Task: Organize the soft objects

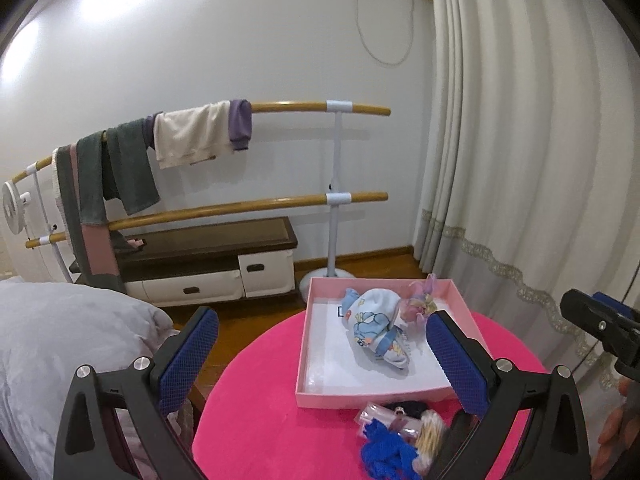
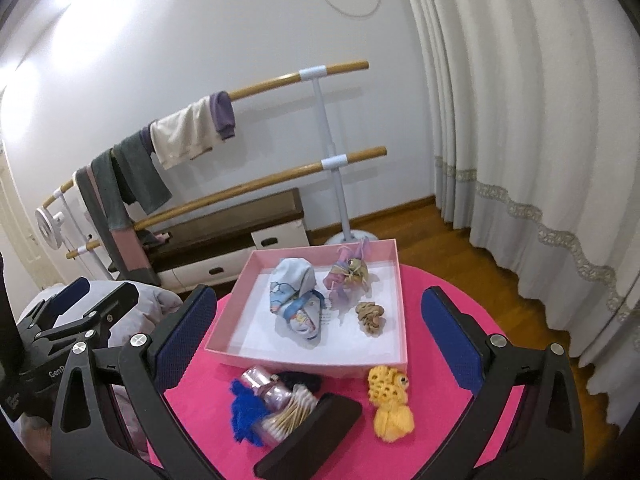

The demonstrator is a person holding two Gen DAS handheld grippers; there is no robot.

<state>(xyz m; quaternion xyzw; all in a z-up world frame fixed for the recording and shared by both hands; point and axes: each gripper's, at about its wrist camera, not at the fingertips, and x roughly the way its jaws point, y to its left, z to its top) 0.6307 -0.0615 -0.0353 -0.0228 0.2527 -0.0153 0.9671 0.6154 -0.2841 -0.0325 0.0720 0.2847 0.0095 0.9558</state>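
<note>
- The pink box [image 2: 394, 356] is a shallow open tray with a white floor, sitting on the round pink table [image 2: 436, 412] toward its far side.
- Inside it, the blue-patterned white cloth bundle [image 2: 296, 300] lies at the left of the tray, its long axis running from the far wall toward the near wall, with the narrower, strap-bound end nearest the camera.
- Just right of it, the pastel pink-and-purple scarf bundle [image 2: 348, 276] stands bunched near the far wall, loose ends sticking upward.
- A small tan knotted piece [image 2: 370, 314] lies on the tray floor in front of the scarf bundle, apart from both.
- Outside the box, the yellow crocheted toy [image 2: 390, 404] lies on the table just beside the near wall, its eyed head toward the box and fringed end toward the camera.
- The blue yarn tuft [image 2: 244, 412] lies left of it, touching a clear container of cotton swabs [image 2: 286, 416].
- The left claw [image 1: 324, 360] is spread wide and holds nothing.
- The right claw [image 2: 320, 340] is likewise wide apart and empty.
</note>
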